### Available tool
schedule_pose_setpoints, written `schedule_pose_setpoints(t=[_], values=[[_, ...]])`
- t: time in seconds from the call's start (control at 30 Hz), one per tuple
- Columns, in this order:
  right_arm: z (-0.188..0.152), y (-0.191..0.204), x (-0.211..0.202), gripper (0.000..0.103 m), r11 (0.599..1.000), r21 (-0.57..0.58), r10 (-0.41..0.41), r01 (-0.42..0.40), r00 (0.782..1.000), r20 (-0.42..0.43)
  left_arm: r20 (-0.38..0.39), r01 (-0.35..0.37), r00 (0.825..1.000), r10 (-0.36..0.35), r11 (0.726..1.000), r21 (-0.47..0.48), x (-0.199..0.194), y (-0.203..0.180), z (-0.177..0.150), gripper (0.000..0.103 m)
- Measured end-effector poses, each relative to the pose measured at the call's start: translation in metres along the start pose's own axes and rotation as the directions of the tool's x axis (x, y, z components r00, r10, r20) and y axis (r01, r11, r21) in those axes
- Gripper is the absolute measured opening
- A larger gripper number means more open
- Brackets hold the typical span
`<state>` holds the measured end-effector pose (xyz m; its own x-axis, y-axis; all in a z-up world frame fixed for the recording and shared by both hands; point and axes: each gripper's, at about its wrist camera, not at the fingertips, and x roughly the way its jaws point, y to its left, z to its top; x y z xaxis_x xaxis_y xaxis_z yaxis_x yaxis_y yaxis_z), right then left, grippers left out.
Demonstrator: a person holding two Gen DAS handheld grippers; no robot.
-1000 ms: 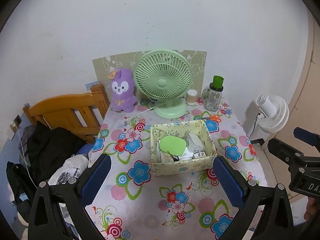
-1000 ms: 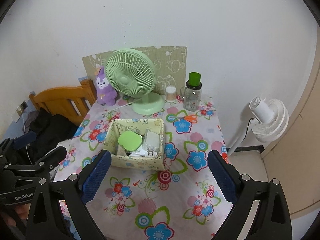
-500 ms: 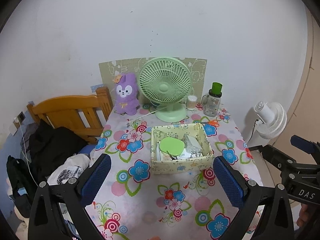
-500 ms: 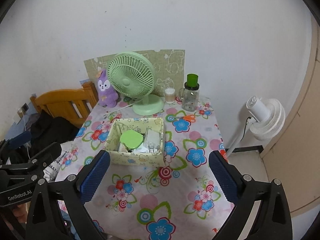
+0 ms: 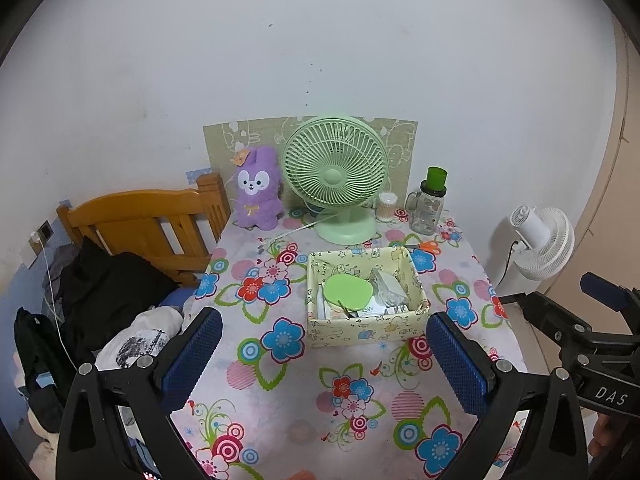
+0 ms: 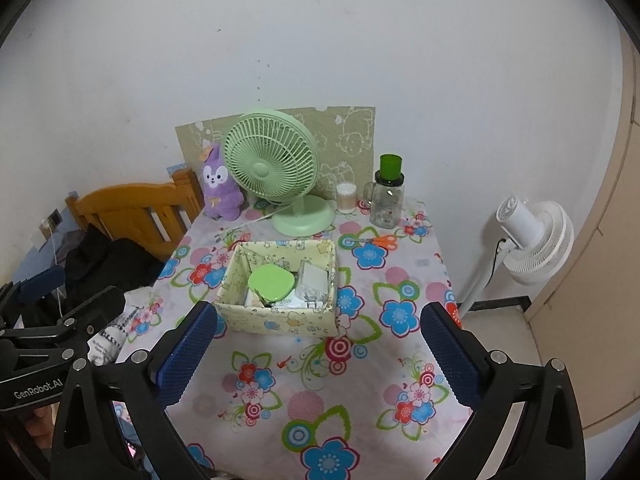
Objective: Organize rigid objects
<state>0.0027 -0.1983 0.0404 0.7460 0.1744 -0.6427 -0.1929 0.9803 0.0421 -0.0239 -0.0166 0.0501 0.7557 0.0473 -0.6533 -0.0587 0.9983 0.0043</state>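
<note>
Both the left gripper and right gripper hang above the tabletop with jaws spread wide and empty. The storage box sits mid-tabletop, already holding a green lid and packets. Reaching the loose scissors risks clipping the green desk fan (its cable trails nearby) or the glass bottle.
</note>
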Motion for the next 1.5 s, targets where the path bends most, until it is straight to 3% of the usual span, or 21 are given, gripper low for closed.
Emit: schedule_pose_setpoints(t=[1.5], values=[[-0.002, -0.007, -0.002, 0.103, 1.0, 0.02, -0.008, 0.008, 1.0, 0.014, 0.001, -0.013, 1.0, 0.013, 1.0, 0.008, 0.003, -0.005, -0.004, 0.103]])
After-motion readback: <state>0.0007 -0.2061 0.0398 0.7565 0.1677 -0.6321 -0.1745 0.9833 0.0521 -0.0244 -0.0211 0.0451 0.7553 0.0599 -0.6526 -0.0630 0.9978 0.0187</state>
